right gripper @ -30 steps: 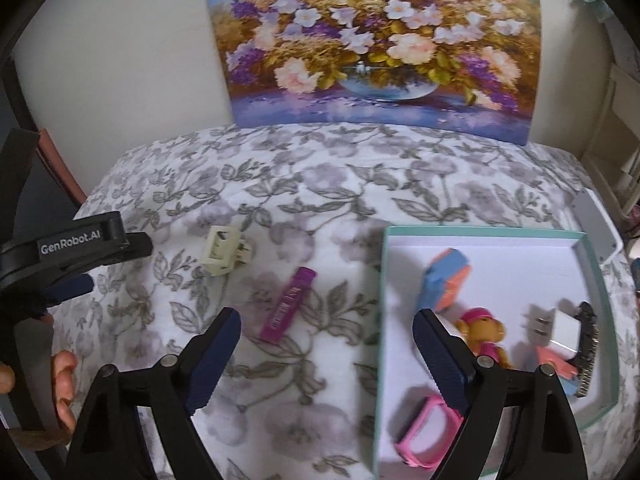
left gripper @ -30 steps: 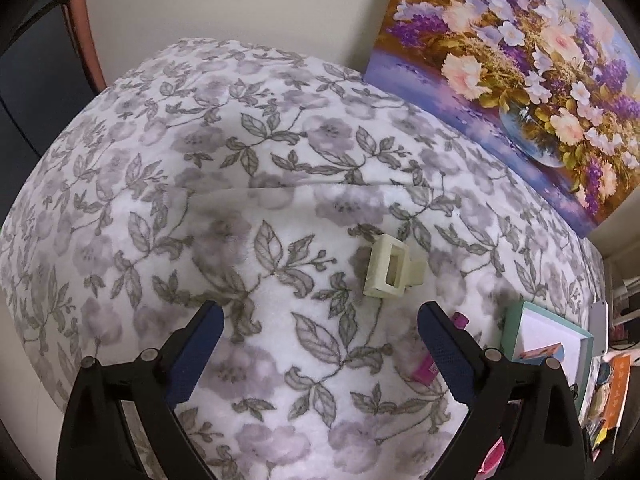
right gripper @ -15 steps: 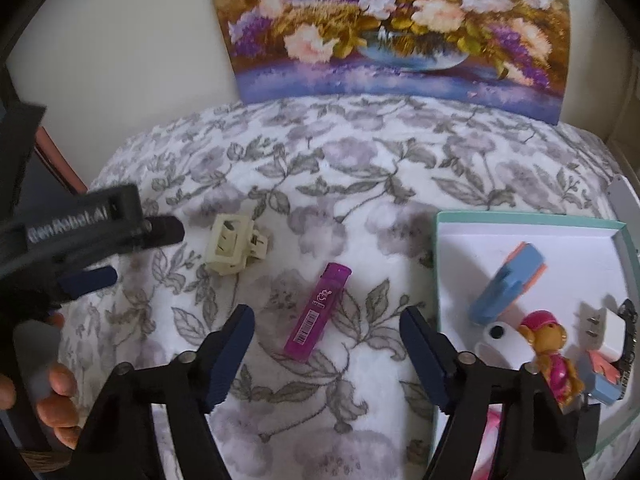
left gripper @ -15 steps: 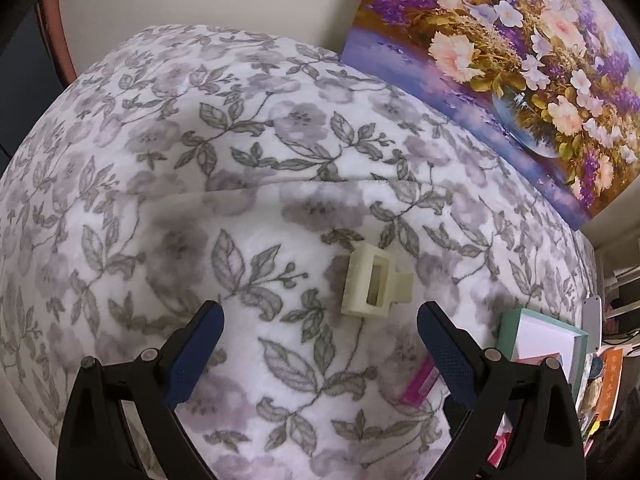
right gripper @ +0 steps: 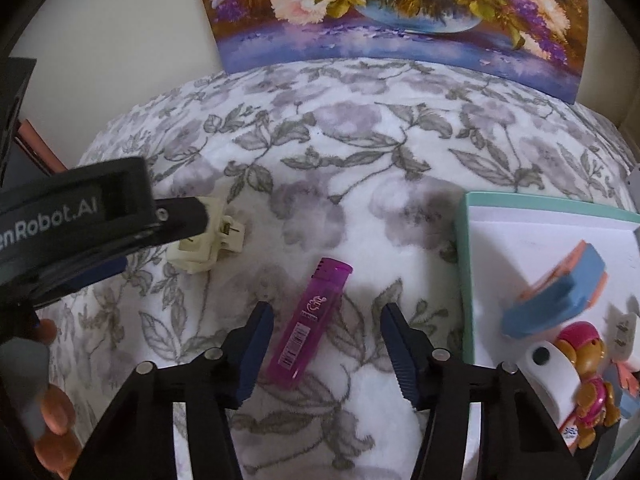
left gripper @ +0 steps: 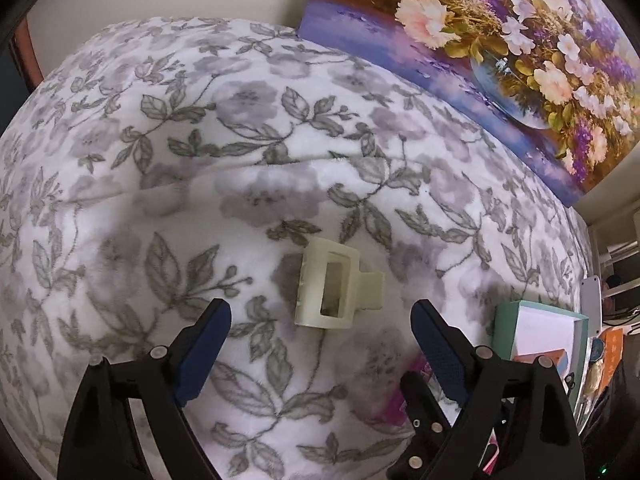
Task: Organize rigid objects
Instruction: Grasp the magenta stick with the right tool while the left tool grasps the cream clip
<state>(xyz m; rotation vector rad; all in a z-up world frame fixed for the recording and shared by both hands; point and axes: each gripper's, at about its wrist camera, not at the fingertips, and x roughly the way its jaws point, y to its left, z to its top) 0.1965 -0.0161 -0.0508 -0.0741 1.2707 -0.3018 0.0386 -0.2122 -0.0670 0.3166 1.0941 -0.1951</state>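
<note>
In the left wrist view, the left tongs (left gripper: 320,320) stand wide open, both blue-padded fingers low over the floral blanket (left gripper: 200,160), gripping nothing. The cream hair claw clip (left gripper: 334,290) lies flat on the blanket between the two fingers and just ahead of their tips, toward 12 o'clock, touching neither. At 4 o'clock a corner of the teal-rimmed box (left gripper: 576,320) shows, and a strip of magenta peeks out beside the right finger, too hidden to tell more. The flower painting (left gripper: 500,40) leans against the wall at 1 o'clock. In the right wrist view, the right tongs (right gripper: 326,320) are also open and hold nothing; the purple lighter (right gripper: 310,326) lies on the blanket between the fingers, its cap end pointing toward 12 o'clock and slightly right, apart from both pads. At 9 to 10 o'clock the black body of the left tongs reaches over the clip (right gripper: 204,242), whose far part sits under one finger. At 3 o'clock the box (right gripper: 464,280) holds a blue and orange block (right gripper: 560,292), a small bear figure (right gripper: 588,368), a white piece (right gripper: 552,376) and other small items at the edge, not clear enough to name.
</note>
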